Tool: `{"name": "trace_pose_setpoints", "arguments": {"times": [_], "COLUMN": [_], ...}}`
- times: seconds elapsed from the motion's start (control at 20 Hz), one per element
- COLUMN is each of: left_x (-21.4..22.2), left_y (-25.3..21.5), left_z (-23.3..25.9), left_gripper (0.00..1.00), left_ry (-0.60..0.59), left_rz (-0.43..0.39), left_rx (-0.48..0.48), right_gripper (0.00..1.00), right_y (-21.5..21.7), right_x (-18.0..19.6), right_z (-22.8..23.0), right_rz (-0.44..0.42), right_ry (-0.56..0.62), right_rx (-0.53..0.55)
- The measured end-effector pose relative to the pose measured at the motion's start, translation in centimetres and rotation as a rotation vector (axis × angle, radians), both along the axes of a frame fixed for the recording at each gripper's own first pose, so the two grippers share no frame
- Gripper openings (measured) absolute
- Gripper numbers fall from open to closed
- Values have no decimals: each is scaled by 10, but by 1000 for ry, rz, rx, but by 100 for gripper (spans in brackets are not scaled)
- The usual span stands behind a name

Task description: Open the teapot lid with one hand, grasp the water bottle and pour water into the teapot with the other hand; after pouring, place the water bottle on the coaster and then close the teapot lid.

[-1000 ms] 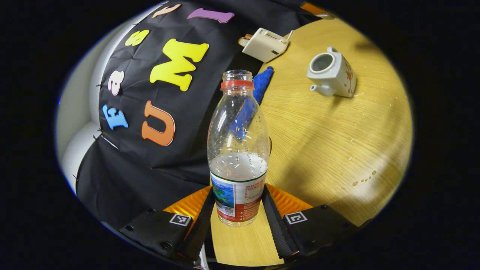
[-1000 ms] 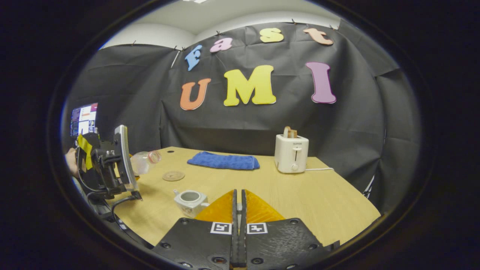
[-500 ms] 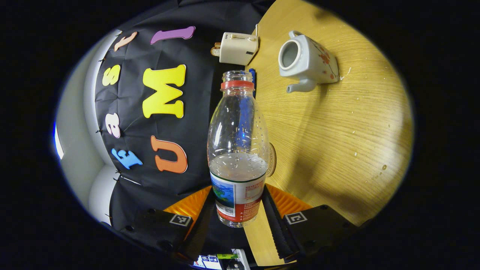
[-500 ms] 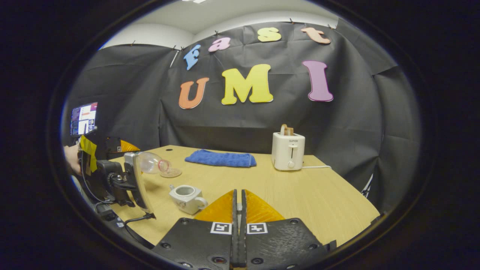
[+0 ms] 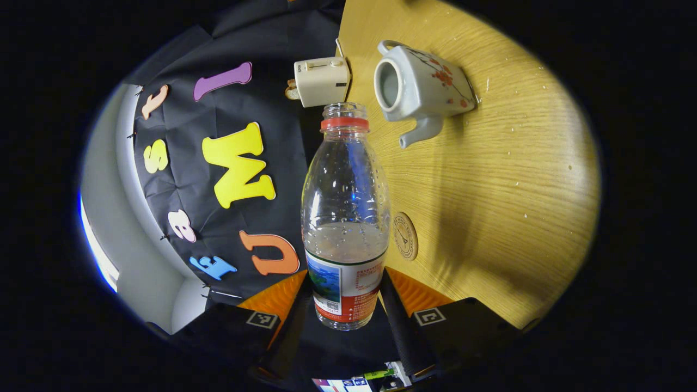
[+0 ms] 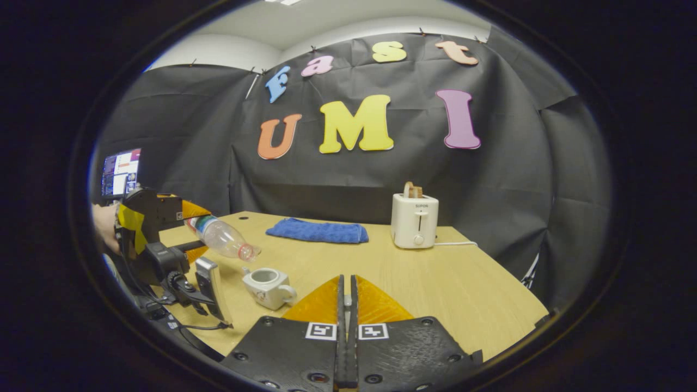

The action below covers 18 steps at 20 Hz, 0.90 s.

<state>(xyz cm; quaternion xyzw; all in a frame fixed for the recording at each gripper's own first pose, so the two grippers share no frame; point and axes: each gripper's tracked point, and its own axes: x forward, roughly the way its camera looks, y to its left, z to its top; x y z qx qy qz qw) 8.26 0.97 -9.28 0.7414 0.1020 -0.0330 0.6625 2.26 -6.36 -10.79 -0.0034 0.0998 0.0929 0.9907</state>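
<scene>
The left gripper (image 5: 344,305), clamping the water bottle (image 5: 345,218), is tipping it further over, bringing its mouth just beside the open teapot (image 6: 268,286); pouring looks imminent. The right gripper (image 6: 345,305) is hanging closed, empty, near the teapot's right.

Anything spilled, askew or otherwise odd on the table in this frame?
Small water droplets dot the wooden table beside the lidless teapot, likely spilled. The water bottle, clamped in the left tongs, is tipped neck-down toward the teapot, as expected for pouring.
</scene>
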Motion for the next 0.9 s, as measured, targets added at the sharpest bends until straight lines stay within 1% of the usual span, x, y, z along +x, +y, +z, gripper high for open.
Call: {"name": "trace_pose_setpoints", "arguments": {"times": [0.05, 0.1, 0.15, 0.2, 0.45, 0.5, 0.55, 0.7, 0.9], "left_x": [2, 2, 2, 3, 2, 3, 3, 4, 4], "left_y": [-2, -3, -3, -4, -8, -9, -8, -8, -12], "left_z": [4, 7, 9, 10, 19, 19, 20, 25, 31], "left_gripper": [75, 80, 80, 75, 75, 80, 75, 75, 75], "left_ry": [-7, -13, -16, -17, -41, -44, -46, -52, -68], "left_rz": [-6, -11, -13, -14, -29, -29, -29, -26, -42], "left_rx": [21, 41, 54, 62, 119, 125, 129, 162, 215], "right_gripper": [0, 0, 0, 0, 0, 0, 0, 0, 0], "right_y": [-1, -2, -2, -2, -4, -4, -4, -4, -6], "right_x": [0, 0, -1, -1, -2, -2, -2, -3, -5], "right_z": [0, 1, 1, 2, 2, 2, 2, 2, 0], "right_rz": [-1, -2, -2, -2, -5, -4, -4, -5, -8], "right_ry": [-1, -2, -3, -4, -6, -6, -6, -6, -5], "right_rx": [-1, 0, 0, 0, 2, 2, 3, 4, 9]}}
